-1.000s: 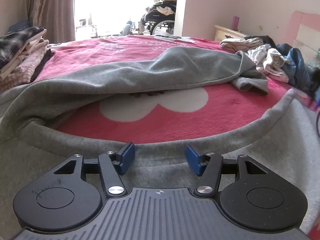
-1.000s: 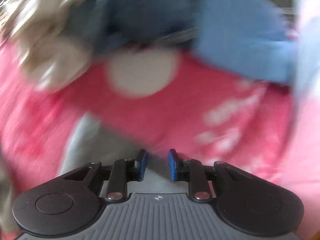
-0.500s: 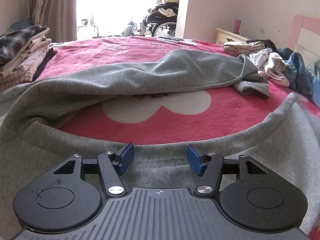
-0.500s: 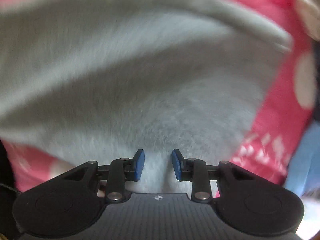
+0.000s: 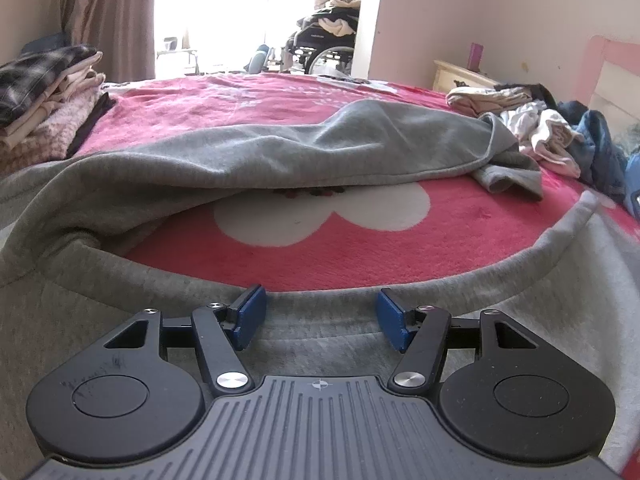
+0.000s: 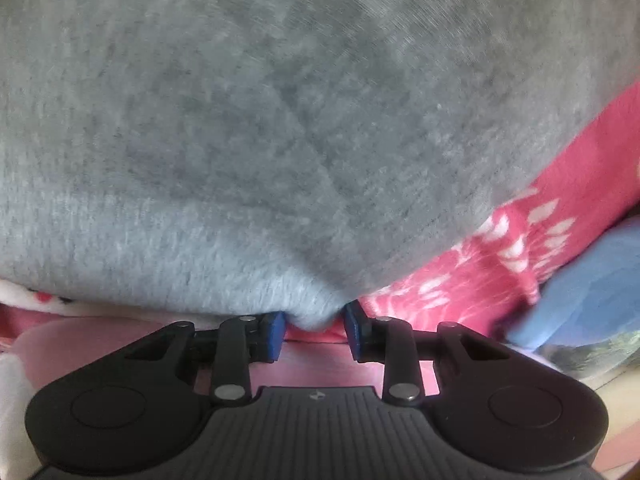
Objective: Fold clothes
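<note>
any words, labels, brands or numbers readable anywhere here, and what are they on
None can be read.
Pink blanket: a dark printed line shows under the grey sweatshirt, mostly covered and too small to read.
Left gripper body: a small crosshair mark, no text.
Right gripper body: a small emblem, too small to read.

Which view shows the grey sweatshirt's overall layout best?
Left wrist view: the grey sweatshirt shows spread across the pink blanket, one part folded over, its ribbed edge under the open left tongs. The right wrist view shows only close-up fabric filling the frame, a corner between the right tongs.
</note>
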### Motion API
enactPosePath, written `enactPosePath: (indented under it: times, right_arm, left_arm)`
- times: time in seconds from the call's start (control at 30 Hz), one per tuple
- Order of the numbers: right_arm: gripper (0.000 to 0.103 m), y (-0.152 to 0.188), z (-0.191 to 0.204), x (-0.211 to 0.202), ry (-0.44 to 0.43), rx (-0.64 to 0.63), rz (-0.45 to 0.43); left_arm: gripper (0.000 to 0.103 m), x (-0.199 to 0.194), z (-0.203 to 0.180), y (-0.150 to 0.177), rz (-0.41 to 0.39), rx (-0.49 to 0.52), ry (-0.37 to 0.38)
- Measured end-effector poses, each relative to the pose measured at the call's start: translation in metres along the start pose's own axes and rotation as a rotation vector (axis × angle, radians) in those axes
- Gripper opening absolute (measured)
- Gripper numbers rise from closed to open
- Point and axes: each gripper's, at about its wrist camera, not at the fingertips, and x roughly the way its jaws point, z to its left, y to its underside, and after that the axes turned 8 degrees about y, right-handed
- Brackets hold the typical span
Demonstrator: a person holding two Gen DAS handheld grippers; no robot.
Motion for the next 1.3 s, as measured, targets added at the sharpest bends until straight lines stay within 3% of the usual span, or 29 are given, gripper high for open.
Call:
enactPosePath:
  times: [0.17,0.23,0.3,0.37,0.43,0.53,0.67,0.7,0.77,0.87,1.0,1.03,1.13,1.23,1.3]
  right_arm:
    - [0.037,0.027,-0.015,-0.058,0.095,0.050,-0.173]
    - [0.037,0.044,-0.017,-0.098,0.098,0.041,-0.313]
    - [0.037,0.061,-0.005,-0.133,0.034,0.006,-0.509]
    - [0.037,0.058,0.011,-0.153,0.010,-0.067,-0.629]
    - [0.037,0.042,0.031,-0.146,0.114,-0.158,-0.648]
    - [0.037,0.026,0.040,-0.110,0.168,-0.220,-0.577]
    - [0.036,0.036,0.020,-0.034,0.240,-0.208,-0.288]
    - [0.032,0.040,0.009,-0.032,0.203,-0.137,-0.290]
    - [0.032,0.049,0.001,-0.055,0.223,-0.101,-0.386]
    - [0.031,0.064,0.002,-0.111,0.156,-0.132,-0.588]
    - [0.032,0.062,0.021,-0.158,-0.008,-0.235,-0.729]
    - [0.034,0.056,0.024,-0.156,-0.022,-0.235,-0.729]
    - [0.037,0.033,0.017,-0.119,-0.078,-0.171,-0.609]
    - [0.039,0.037,-0.012,-0.094,-0.161,-0.065,-0.504]
    - [0.040,0.042,-0.020,-0.079,-0.045,-0.060,-0.367]
  left_arm:
    - [0.062,0.000,0.004,-0.002,-0.008,-0.021,0.009]
    - [0.062,0.000,0.003,-0.002,-0.009,-0.016,0.006]
    - [0.062,0.001,0.002,-0.002,-0.009,-0.004,0.002]
    - [0.062,0.000,0.001,-0.002,-0.008,0.002,-0.001]
    - [0.062,-0.001,0.001,-0.001,-0.007,0.005,-0.006]
    - [0.062,-0.003,0.003,0.000,-0.009,0.006,-0.014]
    - [0.062,-0.001,0.006,-0.001,-0.010,-0.015,-0.019]
    - [0.063,0.000,0.007,-0.001,-0.009,-0.019,-0.021]
    - [0.063,0.000,0.006,-0.001,-0.010,-0.011,-0.024]
    - [0.065,0.001,0.005,-0.001,-0.010,0.003,-0.027]
    - [0.065,0.000,0.005,-0.001,-0.010,0.005,-0.028]
    - [0.065,-0.001,0.005,-0.001,-0.010,0.003,-0.028]
    - [0.065,-0.002,0.007,-0.002,-0.013,-0.009,-0.033]
    - [0.065,-0.002,0.009,-0.002,-0.016,-0.017,-0.034]
    - [0.065,0.000,0.009,-0.003,-0.014,-0.021,-0.037]
